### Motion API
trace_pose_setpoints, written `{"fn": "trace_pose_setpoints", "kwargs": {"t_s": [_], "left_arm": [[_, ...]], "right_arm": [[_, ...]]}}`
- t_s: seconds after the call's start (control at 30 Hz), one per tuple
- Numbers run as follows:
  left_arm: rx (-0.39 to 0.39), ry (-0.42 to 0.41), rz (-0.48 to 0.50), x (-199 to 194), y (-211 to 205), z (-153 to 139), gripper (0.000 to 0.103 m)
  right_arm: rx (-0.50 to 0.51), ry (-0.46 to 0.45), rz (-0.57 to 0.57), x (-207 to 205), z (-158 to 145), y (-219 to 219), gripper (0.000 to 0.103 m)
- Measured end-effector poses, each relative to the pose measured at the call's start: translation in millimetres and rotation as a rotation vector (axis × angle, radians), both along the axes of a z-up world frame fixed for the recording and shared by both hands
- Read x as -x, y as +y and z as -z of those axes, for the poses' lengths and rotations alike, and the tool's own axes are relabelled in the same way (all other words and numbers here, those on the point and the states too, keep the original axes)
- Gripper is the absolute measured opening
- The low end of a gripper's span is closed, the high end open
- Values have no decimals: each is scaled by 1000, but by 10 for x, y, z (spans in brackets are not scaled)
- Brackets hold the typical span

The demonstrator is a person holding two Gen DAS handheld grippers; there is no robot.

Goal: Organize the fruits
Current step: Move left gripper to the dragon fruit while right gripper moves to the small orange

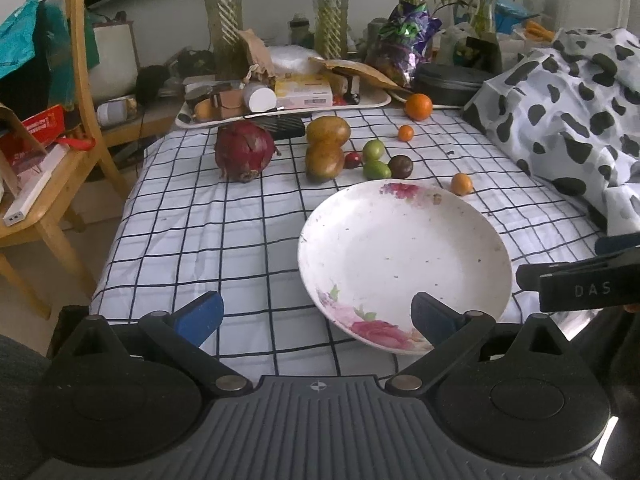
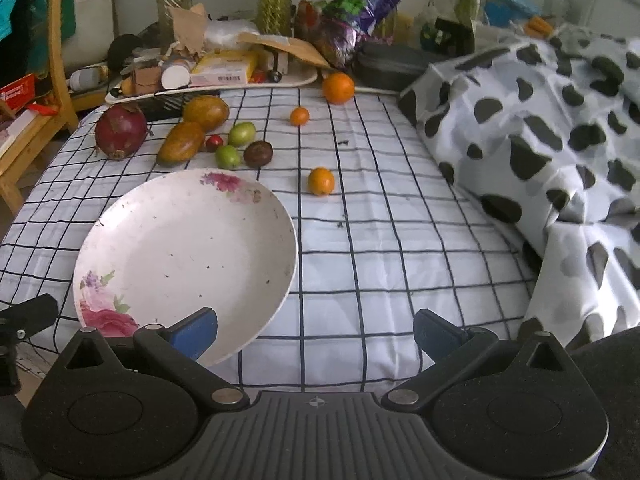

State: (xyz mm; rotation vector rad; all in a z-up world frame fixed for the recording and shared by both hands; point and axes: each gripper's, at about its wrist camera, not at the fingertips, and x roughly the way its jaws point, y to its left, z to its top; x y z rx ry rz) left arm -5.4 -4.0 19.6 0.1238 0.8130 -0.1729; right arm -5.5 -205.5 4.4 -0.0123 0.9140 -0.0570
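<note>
1. Fruit is not in the plate [image 2: 188,240] yet, so I think the job is just at its start. The plate is bare inside and sits just ahead of both grippers, on the checked cloth [image 2: 380,240].
2. Past the plate, farther from the grippers, lie the fruits: a big red fruit [image 1: 243,151], two brown mangoes [image 1: 326,148], two green fruits [image 1: 375,159], a dark round fruit [image 1: 400,166] and a tiny red one [image 1: 352,160].
3. Three orange fruits lie apart from that bunch: a small one [image 2: 321,181] straight ahead of the right gripper [image 2: 316,332], a tiny one [image 2: 299,116] farther on, and a big one [image 2: 338,87] at the far edge.
4. The left gripper [image 1: 318,316] has its blue pads spread wide, with nothing between them. The right one is spread wide too, and holds nothing.
5. Both grippers hang low at the near edge, pointing forward.
6. I think the next move is to reach ahead over the cloth and close gently on the nearest small orange fruit.
</note>
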Motion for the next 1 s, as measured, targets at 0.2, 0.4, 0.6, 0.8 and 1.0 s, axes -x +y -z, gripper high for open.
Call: {"fn": "trace_pose_setpoints", "kwargs": {"t_s": [0.2,0.4,0.6,0.8,1.0], "left_arm": [[-1,-1,38,-2,-34,28,102],[23,12,55,-24,17,67,102],[79,21,54,-86,80,92,102],[113,15,77,-203,89,100,102],[75,-27,100,-344,83,88,102]], "right_arm": [[30,-23,-33,11,-85,75,103],[-7,-15,-65,-37,-28,122,103],[-20,-60,-79,-50,-38,132,103],[-43,-76,-55,-166,18,54,103],[-17,-151,-42,-294,80,-27,103]]}}
